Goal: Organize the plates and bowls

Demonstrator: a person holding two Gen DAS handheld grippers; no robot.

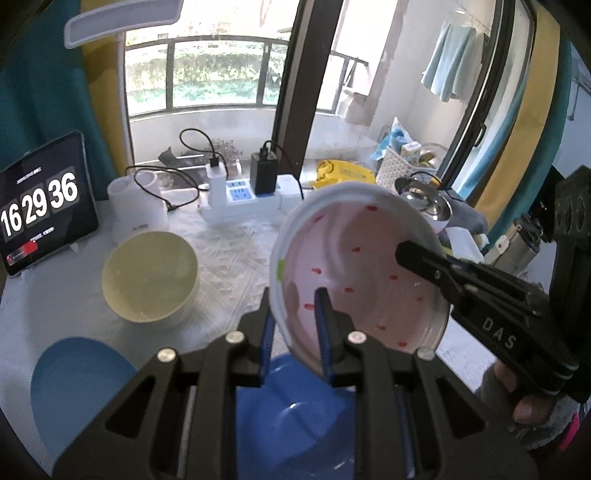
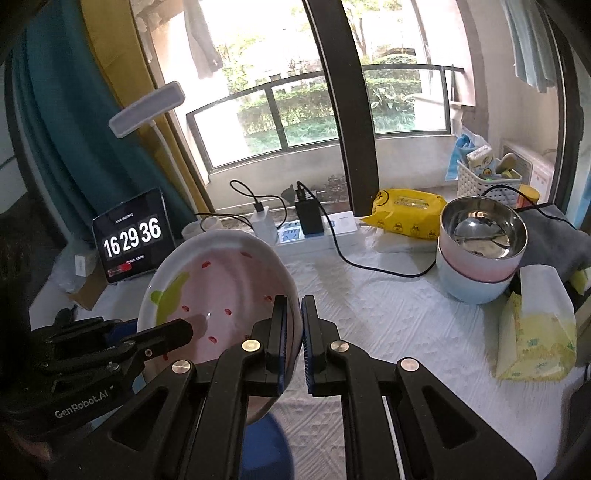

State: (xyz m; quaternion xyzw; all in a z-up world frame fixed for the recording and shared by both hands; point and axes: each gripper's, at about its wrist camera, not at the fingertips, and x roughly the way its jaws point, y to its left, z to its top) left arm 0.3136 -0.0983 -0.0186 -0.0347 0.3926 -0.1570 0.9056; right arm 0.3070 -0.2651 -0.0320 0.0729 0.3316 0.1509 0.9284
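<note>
Both tools, left (image 1: 295,332) and right (image 2: 294,339), pinch opposite rims of the glazed pink plate (image 1: 354,266) (slippery, breakable) above the blue bowl (image 1: 295,417).

I note a large window (image 2: 332,110) with dark frames, daylight entering; teal curtain (image 1: 40,92) at left, a white-clothed table (image 2: 406,314) (textured) and a white lamp (image 1: 122,22).
</note>
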